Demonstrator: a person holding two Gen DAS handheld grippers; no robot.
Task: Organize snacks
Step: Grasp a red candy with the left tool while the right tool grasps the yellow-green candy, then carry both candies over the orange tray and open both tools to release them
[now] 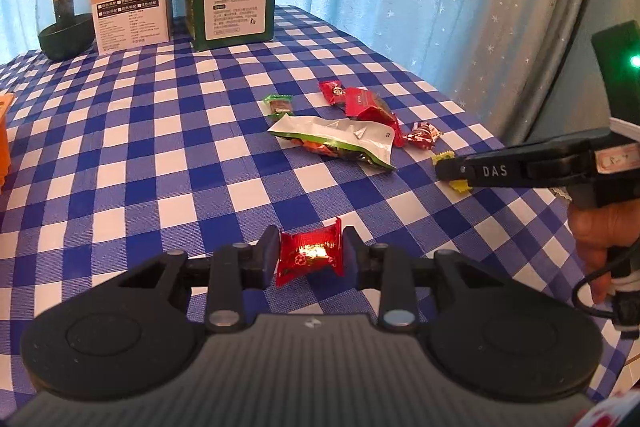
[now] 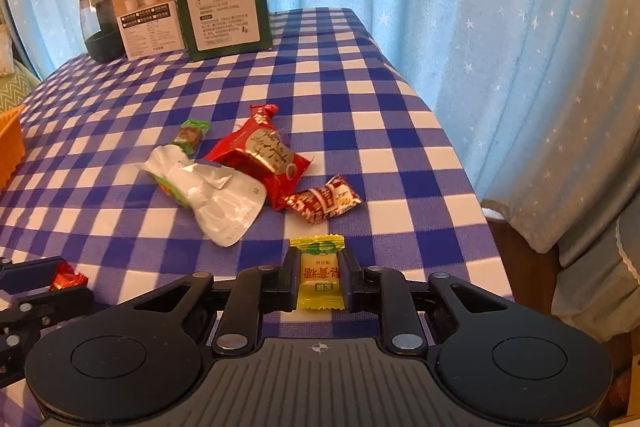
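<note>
Clearly, from the left wrist, the left gripper (image 1: pixel 310 259) has its fingers pinching a red candy (image 1: pixel 310 255) just above the checked tabletop (image 1: pixel 120 155); the other snacks lie farther off to the right.

From the right wrist, the right gripper (image 2: pixel 320 281) has its fingers pressed on a yellow candy (image 2: pixel 320 277) near the tabletop's right edge. Judging by the slick wrappers, either candy could slip out during the carry toward the orange basket (image 2: pixel 10 143) at far left.

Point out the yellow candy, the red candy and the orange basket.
yellow candy (image 2: pixel 320 277), right wrist view, middle of wrapper.
red candy (image 1: pixel 310 253), left wrist view, middle of wrapper.
orange basket (image 2: pixel 10 147), right wrist view, side wall.
</note>
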